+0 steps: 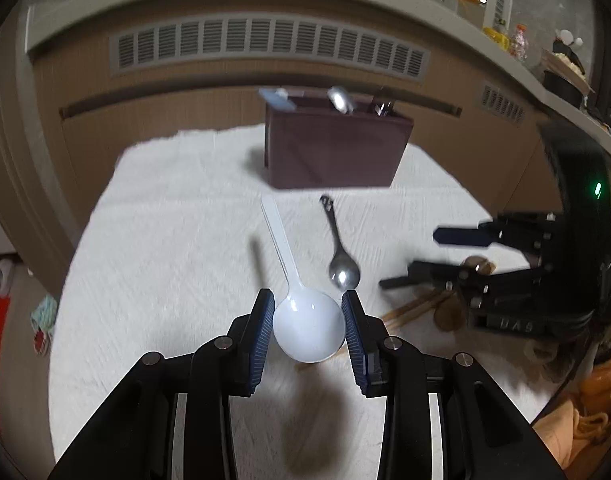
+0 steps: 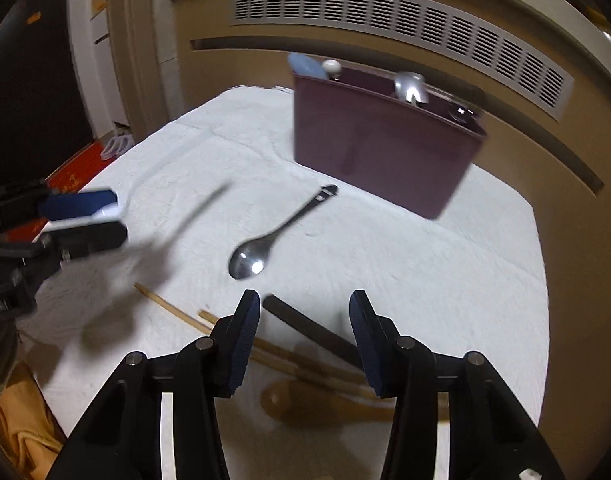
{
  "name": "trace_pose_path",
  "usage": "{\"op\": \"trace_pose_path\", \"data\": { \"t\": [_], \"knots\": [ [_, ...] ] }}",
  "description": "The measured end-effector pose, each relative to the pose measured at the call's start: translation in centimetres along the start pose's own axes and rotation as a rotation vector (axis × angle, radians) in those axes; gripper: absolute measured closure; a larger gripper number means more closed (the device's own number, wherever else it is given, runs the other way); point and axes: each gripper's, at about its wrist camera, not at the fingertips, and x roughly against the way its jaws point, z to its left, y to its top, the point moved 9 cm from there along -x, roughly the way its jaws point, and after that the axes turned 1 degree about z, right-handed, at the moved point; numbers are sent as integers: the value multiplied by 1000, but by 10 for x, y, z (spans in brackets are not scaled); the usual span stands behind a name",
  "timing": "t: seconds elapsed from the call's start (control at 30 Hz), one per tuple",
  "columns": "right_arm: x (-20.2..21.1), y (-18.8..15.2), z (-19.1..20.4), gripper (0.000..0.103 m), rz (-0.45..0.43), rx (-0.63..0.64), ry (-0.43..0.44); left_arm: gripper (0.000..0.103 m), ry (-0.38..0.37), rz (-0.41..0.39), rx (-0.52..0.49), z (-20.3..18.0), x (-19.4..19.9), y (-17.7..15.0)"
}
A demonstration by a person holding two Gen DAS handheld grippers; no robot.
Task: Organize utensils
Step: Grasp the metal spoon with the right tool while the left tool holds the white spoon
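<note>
My left gripper (image 1: 307, 300) is shut on the bowl of a white plastic spoon (image 1: 309, 330), which hangs above the white cloth (image 1: 165, 240) with its handle pointing at the dark brown utensil holder (image 1: 333, 148). A metal spoon (image 1: 343, 272) lies on the cloth just ahead. In the right wrist view my right gripper (image 2: 304, 300) stands open over a dark stick (image 2: 309, 330), wooden chopsticks (image 2: 177, 314) and a wooden spoon (image 2: 281, 398). The stick crosses the gap, and no pad presses on it. The metal spoon (image 2: 251, 258) and the holder (image 2: 381, 148) lie beyond. The left gripper (image 2: 121, 214) shows at the left.
The holder has a blue item (image 2: 303, 65) and a metal spoon (image 2: 410, 86) standing in it. A tan cabinet with a vent grille (image 1: 265, 46) rises right behind the cloth. An orange cloth (image 2: 21, 432) lies at the near edge. The right gripper (image 1: 409, 259) shows at the right.
</note>
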Motion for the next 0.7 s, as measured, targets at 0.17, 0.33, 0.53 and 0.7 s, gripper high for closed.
{"op": "trace_pose_path", "data": {
  "t": [0.17, 0.33, 0.53, 0.7],
  "knots": [
    [-17, 12, 1, 58, 33, 6, -8, 67, -6, 100, 45, 12, -25, -22],
    [-46, 36, -9, 74, 65, -106, 8, 66, 21, 85, 59, 22, -28, -23],
    [-91, 72, -20, 77, 98, -283, -35, 61, -10, 69, 84, 30, -29, -17],
    [-110, 65, -10, 79, 142, -268, -100, 60, -28, 40, 105, 38, -21, -12]
  ]
}}
